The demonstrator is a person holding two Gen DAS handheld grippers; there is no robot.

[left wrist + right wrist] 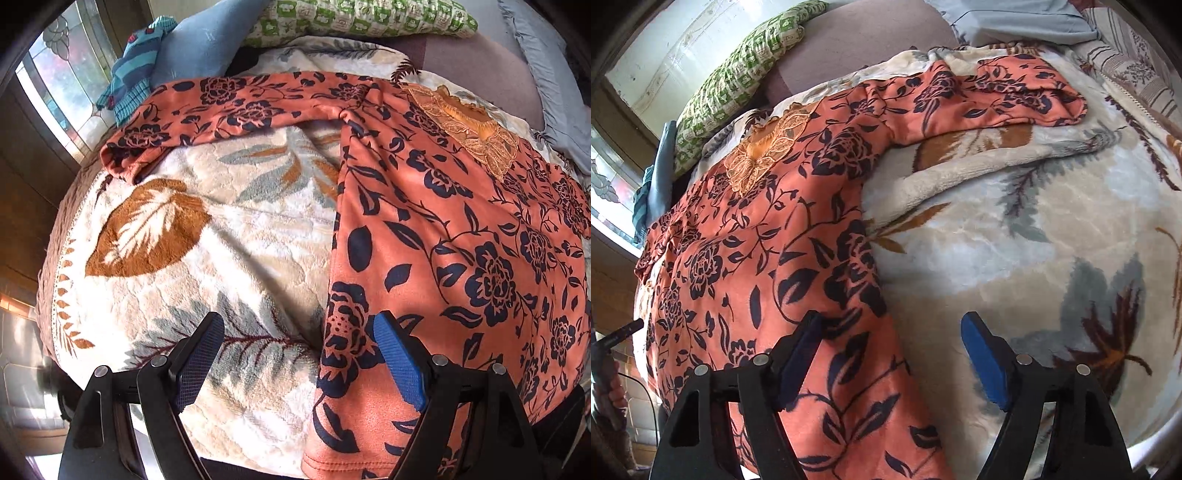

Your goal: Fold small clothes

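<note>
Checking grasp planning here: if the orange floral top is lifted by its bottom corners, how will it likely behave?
The orange floral top will probably drape limply: its sleeve already lies rumpled. It looks thin, so likely light. The plush blanket may drag on it rather than let it slide.

the orange floral garment point(424, 240) runs off the frame's bottom edge in both views.

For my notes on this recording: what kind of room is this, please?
Most likely a bedroom. The orange floral top lies on a plush leaf-patterned blanket spread over a bed, with a green checked pillow at its far end.
</note>
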